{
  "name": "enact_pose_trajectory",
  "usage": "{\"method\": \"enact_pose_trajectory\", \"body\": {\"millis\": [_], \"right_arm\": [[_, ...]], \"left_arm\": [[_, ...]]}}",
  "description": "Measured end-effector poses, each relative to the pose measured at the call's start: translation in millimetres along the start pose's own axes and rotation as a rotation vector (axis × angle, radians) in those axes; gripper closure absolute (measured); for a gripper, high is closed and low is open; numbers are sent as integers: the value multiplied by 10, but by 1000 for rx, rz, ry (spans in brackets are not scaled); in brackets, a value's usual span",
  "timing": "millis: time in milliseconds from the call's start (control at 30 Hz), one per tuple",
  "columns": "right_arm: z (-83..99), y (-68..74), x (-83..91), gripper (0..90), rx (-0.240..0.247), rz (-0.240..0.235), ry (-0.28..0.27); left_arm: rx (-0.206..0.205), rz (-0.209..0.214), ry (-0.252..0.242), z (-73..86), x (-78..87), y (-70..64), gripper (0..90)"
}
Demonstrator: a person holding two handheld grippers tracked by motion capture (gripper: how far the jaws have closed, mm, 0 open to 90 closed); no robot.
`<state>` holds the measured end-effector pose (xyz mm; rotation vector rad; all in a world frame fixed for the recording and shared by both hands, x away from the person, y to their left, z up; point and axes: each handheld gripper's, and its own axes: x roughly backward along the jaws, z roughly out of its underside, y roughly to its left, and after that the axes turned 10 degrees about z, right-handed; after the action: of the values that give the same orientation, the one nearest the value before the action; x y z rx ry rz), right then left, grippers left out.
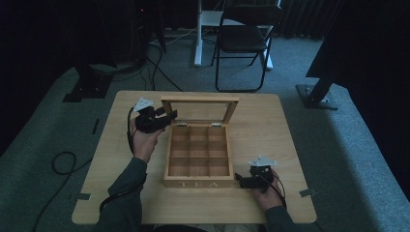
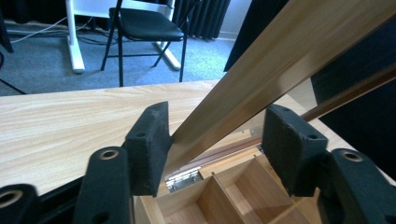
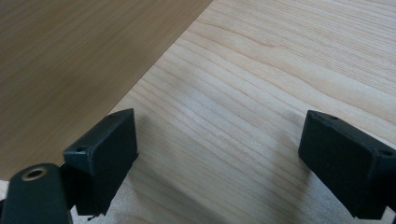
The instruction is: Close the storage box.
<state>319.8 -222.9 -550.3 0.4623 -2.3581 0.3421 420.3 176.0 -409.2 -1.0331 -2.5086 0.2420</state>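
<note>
Nearest the counter's front edge, the right gripper [image 1: 240, 181] rests low by the front right corner of the light wooden tea box with nine square compartments [image 1: 198, 154]. Its fingers [image 3: 102, 156] stand wide apart with nothing between them but bare counter [image 3: 261, 102]; in the right gripper view the box's plain side wall runs along the left, just beside the left finger, though whether they touch is hard to tell.

That box sits mid-counter, its front panel lettered TEA, its long axis running from the front edge toward the far edge, all cells empty as far as can be seen.

Farther back, the left gripper [image 1: 170, 116] is at the near left corner of the glass-paned wooden lid [image 1: 199, 108], which stands raised on its hinges at the box's far side. In the left gripper view the lid's left frame rail [image 2: 261, 84] slants up between the open fingers [image 2: 149, 144]; the left finger touches or nearly touches it, the right one stands clear. The left gripper is plainly the nearer one to the lid, and any swing of the lid would turn about the hinge line across the box.

The lid's top edge is cut off in that view.
</note>
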Motion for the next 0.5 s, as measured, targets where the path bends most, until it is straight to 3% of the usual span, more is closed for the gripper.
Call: {"method": "enact_pose_trajectory", "body": {"millis": [200,500], "right_arm": [[0,0,0,112,0,0,0],[0,-1,0,112,1,0,-1]], "left_arm": [[1,-13,8,-5,74,-74,444],[-43,-43,-17,-20,175,-242,452]]}}
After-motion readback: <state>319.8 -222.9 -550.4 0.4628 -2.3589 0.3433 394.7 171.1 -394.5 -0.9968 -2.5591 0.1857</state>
